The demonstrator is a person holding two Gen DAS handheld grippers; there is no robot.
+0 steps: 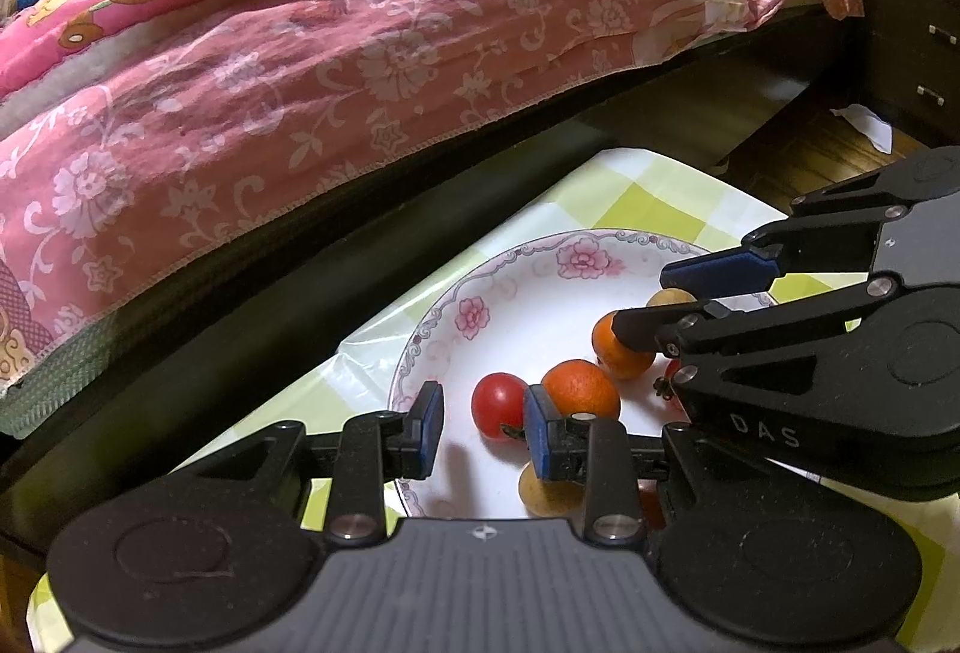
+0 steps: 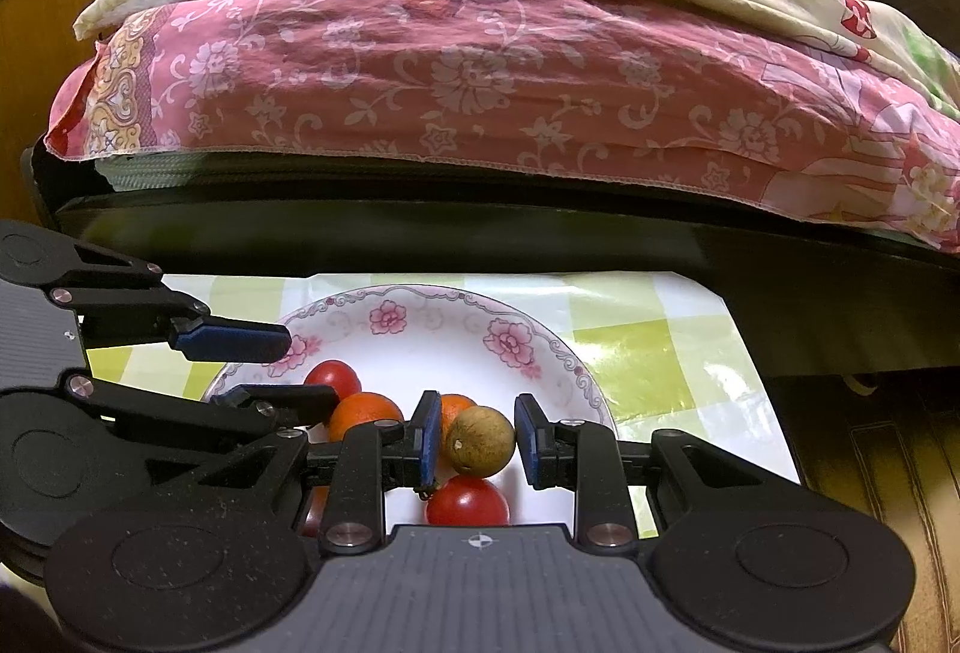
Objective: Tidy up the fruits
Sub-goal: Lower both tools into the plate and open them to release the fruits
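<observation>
A white plate with pink flowers holds small fruits: oranges, red tomatoes and brown round fruits. My left gripper is open over the plate's near rim, with a tomato and an orange just beyond its fingertips. My right gripper is open with a brown round fruit between its pads, close to the left pad; a gap shows on the right. It also shows in the left wrist view, and the left gripper in the right wrist view.
The plate sits on a green-and-white checked tablecloth. A bed with a pink floral cover rises right behind the table. Dark drawers and wooden floor lie to the right.
</observation>
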